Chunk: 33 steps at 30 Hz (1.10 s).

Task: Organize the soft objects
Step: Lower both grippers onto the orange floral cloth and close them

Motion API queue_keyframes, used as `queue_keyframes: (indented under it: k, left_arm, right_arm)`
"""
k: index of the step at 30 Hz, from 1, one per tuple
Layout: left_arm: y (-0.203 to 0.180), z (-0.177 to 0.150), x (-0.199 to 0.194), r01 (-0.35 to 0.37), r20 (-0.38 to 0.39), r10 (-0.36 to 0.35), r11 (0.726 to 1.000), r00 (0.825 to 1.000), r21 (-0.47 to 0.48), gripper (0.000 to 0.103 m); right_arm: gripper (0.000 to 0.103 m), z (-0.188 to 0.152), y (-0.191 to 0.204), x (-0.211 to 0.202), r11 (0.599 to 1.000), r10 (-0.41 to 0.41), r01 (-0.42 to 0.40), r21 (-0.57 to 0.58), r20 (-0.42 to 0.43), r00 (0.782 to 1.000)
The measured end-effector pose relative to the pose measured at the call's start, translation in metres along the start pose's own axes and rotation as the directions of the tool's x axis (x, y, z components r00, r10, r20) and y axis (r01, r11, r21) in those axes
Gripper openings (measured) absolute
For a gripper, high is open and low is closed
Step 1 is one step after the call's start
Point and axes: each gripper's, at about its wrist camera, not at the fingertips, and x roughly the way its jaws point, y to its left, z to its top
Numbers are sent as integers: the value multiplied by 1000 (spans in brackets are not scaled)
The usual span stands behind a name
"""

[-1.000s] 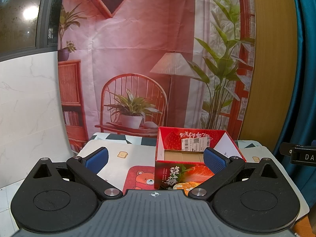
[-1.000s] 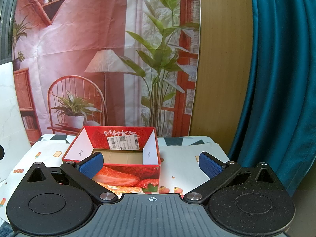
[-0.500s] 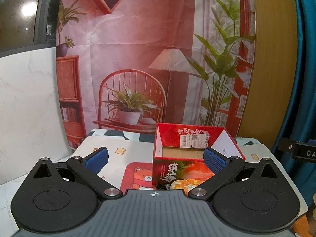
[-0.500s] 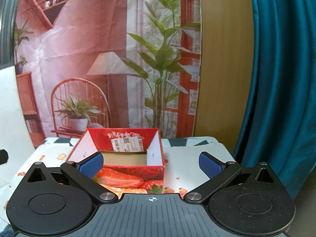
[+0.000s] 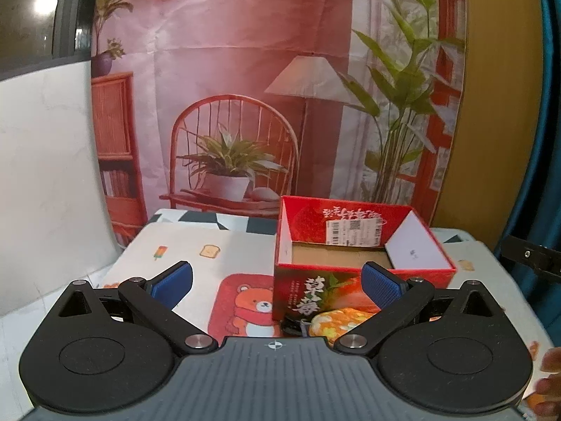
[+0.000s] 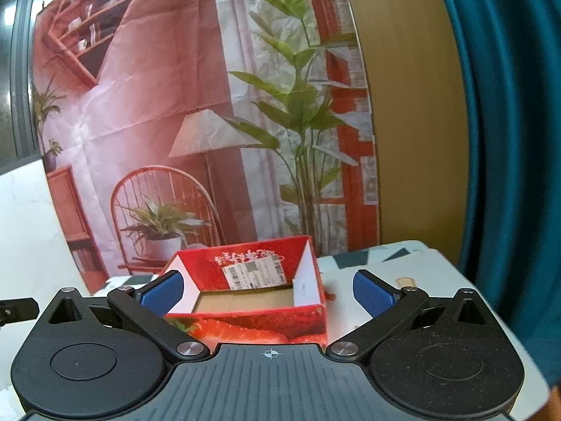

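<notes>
**Both grippers wide apart above the table, red box ahead**

We hold the left gripper with its jaws spread wide, nothing between them. The red box stands on the table ahead and slightly right of the jaw line; its near left corner falls inside the gap, and the right blue pad overlaps its front wall in the view. Box is open at the top, brown floor bare, a white label on the inner back wall. A soft orange-and-yellow thing lies at the foot of the box's front wall, just above the gripper body, low between the jaws; what it is we cannot tell. A red bear mat lies flat to the left of the box, touching or nearly so.

The right gripper is also fully open and empty. From here the box sits left of centre, the left pad overlapping its left wall.

Open table stretches left of the box in the left view and right of it in the right view. Table's right edge runs close to a teal curtain; a printed backdrop hangs right behind the far edge. Fingertips show at the lower right of the left view.
</notes>
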Motion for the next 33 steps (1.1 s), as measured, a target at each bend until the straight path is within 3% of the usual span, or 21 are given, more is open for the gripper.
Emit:
queue_keyframes:
  k: [5, 12, 17, 20, 33]
  left_arm:
    - [-14, -2, 31, -6, -15, 7, 998, 1000, 65, 101]
    - [-20, -20, 84, 68, -150, -60, 997, 987, 47, 86]
    - [-13, -37, 115, 149, -234, -159, 987, 959, -59, 53]
    - [-11, -46, 130, 159, -268, -182, 982, 946, -104, 53]
    - [-17, -64, 149, 223, -327, -266, 961, 907, -164, 53]
  right_arm:
    - [103, -4, -4, 42, 1000, -18, 16, -24, -92, 996]
    - [103, -34, -12, 87, 1000, -28, 26, -16, -167, 986]
    - [96, -61, -19, 108, 1000, -1, 8, 27, -247, 969]
    - [87, -73, -16, 116, 1000, 17, -12, 21, -278, 960]
    - [75, -101, -26, 127, 994, 96, -66, 91, -370, 924]
